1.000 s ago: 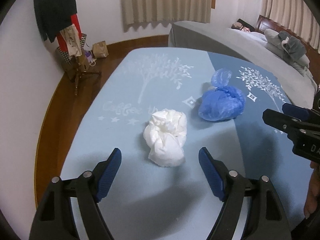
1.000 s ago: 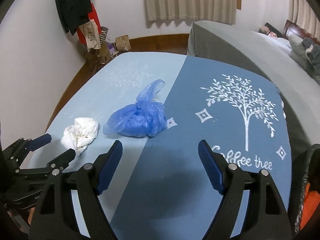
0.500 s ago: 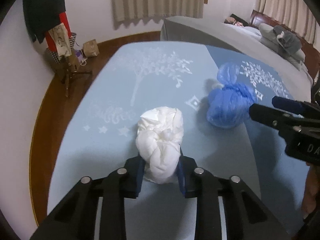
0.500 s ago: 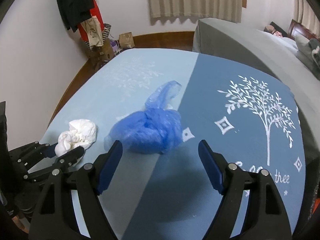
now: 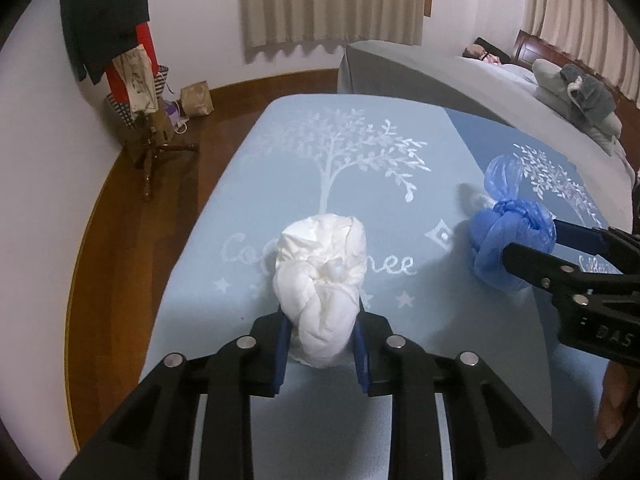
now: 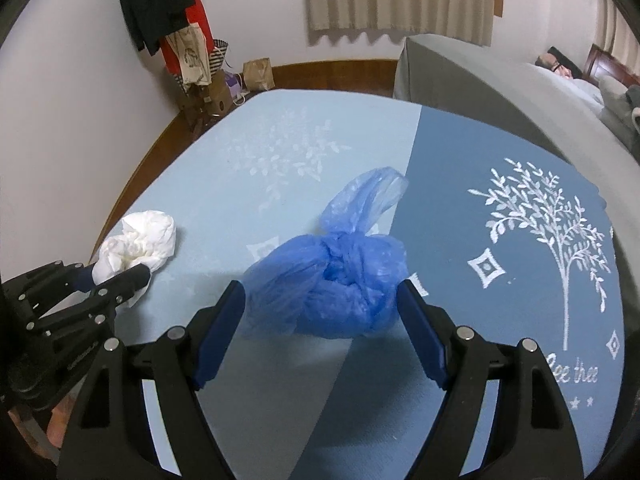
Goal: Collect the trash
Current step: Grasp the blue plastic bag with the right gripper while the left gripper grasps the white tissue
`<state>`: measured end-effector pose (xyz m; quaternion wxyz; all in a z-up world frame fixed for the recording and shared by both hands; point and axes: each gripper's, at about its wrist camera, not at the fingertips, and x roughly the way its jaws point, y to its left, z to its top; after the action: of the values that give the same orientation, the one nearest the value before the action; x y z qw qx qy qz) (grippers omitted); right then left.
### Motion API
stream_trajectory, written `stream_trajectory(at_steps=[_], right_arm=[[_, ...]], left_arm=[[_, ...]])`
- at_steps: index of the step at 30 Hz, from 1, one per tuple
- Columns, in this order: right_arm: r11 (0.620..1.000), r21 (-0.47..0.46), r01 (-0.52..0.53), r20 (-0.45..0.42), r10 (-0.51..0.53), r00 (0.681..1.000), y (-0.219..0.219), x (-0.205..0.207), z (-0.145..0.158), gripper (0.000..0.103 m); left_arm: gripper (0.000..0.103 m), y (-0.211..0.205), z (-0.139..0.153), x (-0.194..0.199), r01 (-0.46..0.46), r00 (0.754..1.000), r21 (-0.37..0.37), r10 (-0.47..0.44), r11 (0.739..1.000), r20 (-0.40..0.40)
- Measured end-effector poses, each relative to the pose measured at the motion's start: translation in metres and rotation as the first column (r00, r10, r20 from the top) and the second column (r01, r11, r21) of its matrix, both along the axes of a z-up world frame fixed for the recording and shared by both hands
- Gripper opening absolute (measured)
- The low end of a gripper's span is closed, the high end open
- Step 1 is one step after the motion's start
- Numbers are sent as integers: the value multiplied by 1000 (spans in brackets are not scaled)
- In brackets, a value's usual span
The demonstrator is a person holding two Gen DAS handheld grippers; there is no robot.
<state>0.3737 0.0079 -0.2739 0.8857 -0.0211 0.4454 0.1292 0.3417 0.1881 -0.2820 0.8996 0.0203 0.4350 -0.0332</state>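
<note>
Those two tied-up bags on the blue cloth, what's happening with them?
A person is collecting trash with a handheld claw in each hand. The left claw has just closed on the white bag and now pinches its near end. The right claw is open, its fingers on either side of the knotted blue bag without squeezing it yet. Both bags rest on the blue tablecloth, so nothing has been lifted.

Blue table cover (image 5: 248,208): white bag (image 5: 322,280), blue bag (image 6: 340,284).

left tool (image 5: 322,344) jaws just closed — clamped, right tool (image 6: 320,320) spread wide
</note>
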Motion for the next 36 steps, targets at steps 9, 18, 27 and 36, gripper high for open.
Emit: stream_trajectory(at_steps=[9, 18, 27, 36], right_arm=[[999, 32, -27, -51, 29, 998, -2, 4, -9, 27], [998, 55, -42, -7, 42, 999, -8, -12, 20, 26], [997, 70, -23, 16, 22, 1000, -27, -32, 45, 26], [996, 85, -2, 42, -2, 999, -51, -61, 68, 26]], left_arm=[[27, -1, 3, -1, -4, 1000, -10, 4, 1000, -1], [27, -14, 22, -13, -5, 1000, -2, 5, 1000, 21], [27, -33, 38, -36, 0, 1000, 5, 0, 1000, 22], [27, -48, 60, -70, -24, 999, 20, 23, 1000, 25]])
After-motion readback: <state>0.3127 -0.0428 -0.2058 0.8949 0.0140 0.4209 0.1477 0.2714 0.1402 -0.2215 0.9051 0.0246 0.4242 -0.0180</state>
